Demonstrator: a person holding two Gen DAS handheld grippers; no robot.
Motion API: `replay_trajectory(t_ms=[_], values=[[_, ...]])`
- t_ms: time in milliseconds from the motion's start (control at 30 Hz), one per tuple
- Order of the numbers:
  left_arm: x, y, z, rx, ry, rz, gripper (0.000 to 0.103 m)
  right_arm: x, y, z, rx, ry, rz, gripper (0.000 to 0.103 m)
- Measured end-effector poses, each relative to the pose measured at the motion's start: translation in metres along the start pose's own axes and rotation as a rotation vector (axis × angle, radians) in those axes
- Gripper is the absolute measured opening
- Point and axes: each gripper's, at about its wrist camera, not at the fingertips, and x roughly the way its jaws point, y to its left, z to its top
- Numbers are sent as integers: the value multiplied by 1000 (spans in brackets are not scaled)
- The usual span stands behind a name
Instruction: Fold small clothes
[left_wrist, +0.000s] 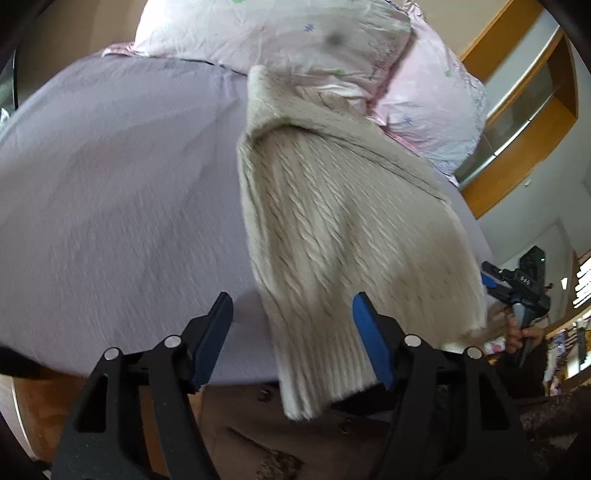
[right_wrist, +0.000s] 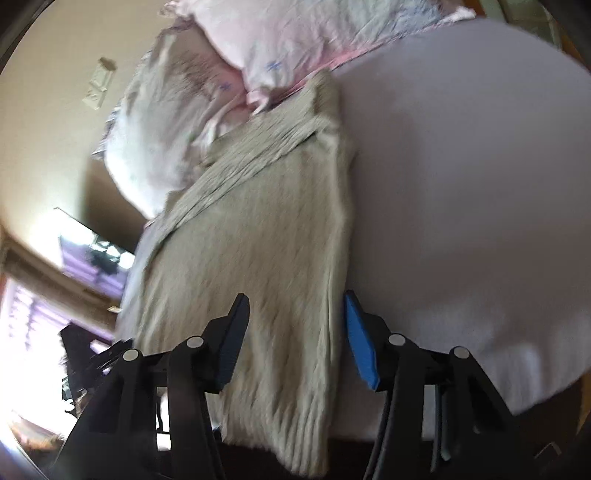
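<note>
A beige cable-knit sweater (left_wrist: 332, 229) lies lengthwise on a lilac bed sheet (left_wrist: 110, 184), its ribbed hem hanging over the near bed edge. My left gripper (left_wrist: 291, 314) is open and empty, its jaws spread above the hem. In the right wrist view the same sweater (right_wrist: 258, 240) lies on the sheet (right_wrist: 461, 184). My right gripper (right_wrist: 295, 317) is open and empty, its jaws on either side of the sweater's right edge near the hem. The right gripper also shows in the left wrist view (left_wrist: 491, 282), beyond the sweater's right side.
Pink floral pillows (left_wrist: 277, 33) are piled at the head of the bed, touching the sweater's top; they also show in the right wrist view (right_wrist: 258, 48). A wooden shelf unit (left_wrist: 524, 110) stands at right. A brown garment (left_wrist: 280, 435) sits below the bed edge.
</note>
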Motion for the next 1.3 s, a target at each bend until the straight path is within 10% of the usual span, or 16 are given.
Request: replay_trajectory(t_ms=[467, 567, 733, 1000, 1300], values=[[6, 14, -39, -195, 44, -194, 42, -1, 16, -43, 5, 108, 222, 51], [16, 16, -38, -230, 60, -220, 14, 1, 13, -47, 9, 109, 237, 8], [1, 8, -27, -219, 4, -263, 7, -13, 23, -36, -29, 4, 311, 7], [-23, -5, 74, -81, -201, -210, 7, -26, 61, 48, -149, -174, 340, 7], [79, 10, 248, -114, -293, -79, 7, 54, 58, 198, -53, -293, 242, 7]])
